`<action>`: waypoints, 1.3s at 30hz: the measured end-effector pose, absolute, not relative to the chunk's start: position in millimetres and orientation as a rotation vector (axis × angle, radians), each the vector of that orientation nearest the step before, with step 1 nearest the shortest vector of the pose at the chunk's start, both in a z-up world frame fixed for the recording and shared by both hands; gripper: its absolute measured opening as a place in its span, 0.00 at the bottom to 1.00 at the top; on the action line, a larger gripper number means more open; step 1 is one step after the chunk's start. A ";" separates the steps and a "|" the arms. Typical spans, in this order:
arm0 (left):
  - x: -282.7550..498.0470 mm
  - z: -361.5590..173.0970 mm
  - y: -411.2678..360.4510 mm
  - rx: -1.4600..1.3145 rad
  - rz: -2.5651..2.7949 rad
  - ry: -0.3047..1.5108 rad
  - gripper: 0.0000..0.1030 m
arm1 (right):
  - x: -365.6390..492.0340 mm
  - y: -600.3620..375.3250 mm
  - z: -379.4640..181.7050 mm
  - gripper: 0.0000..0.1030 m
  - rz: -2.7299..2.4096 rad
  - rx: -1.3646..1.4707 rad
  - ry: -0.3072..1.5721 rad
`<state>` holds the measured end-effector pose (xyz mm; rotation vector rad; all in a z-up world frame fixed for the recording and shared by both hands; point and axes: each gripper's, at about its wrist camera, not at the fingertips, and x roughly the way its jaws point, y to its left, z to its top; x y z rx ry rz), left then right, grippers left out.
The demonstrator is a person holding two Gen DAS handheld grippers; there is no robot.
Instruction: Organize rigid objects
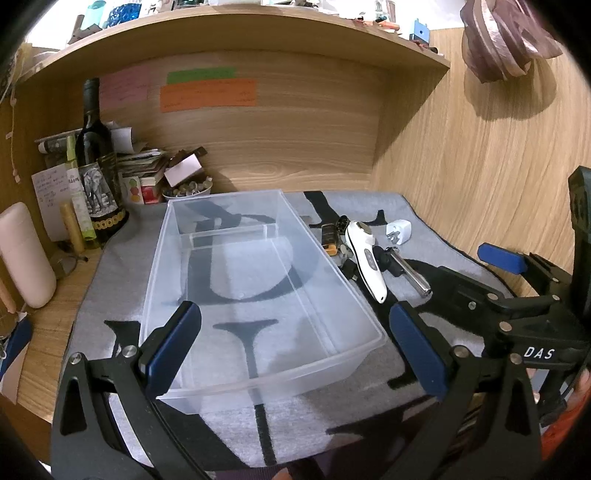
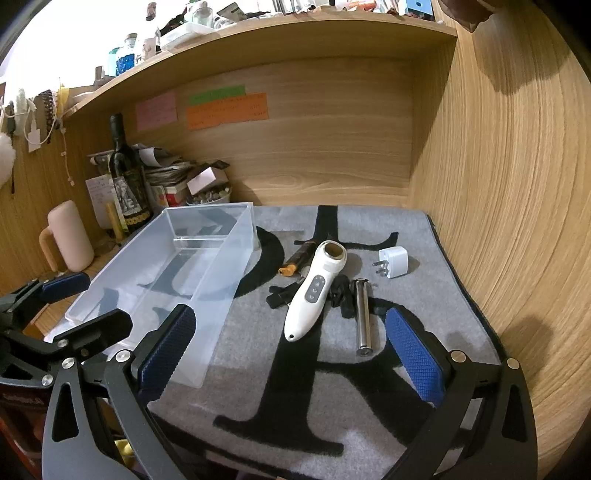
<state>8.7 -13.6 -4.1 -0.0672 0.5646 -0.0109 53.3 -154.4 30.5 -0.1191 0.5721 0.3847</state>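
A clear plastic bin [image 1: 364,306] [image 2: 207,295] stands empty on the grey mat. To its right lie a white handheld device [image 1: 364,258] [image 2: 312,291], a steel cylinder [image 1: 412,273] [image 2: 362,317], a white plug adapter [image 1: 397,229] [image 2: 393,263], a dark lighter with an orange end [image 1: 328,240] [image 2: 295,260] and small black pieces [image 2: 341,295]. My left gripper [image 1: 295,347] is open and empty over the bin's near end. My right gripper [image 2: 291,354] is open and empty, just short of the device and cylinder; it shows in the left wrist view [image 1: 454,280].
A wine bottle [image 1: 96,162] [image 2: 127,177], a pink flask [image 1: 24,254] [image 2: 70,240], papers and boxes crowd the back left corner. Wooden walls [image 2: 517,184] close the back and right. A shelf [image 1: 240,29] hangs overhead. The mat [image 2: 424,229] covers the desk.
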 end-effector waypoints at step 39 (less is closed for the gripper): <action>6.9 -1.3 -16.4 -0.062 -0.008 0.554 1.00 | 52.0 -153.3 35.8 1.00 0.394 -0.113 0.573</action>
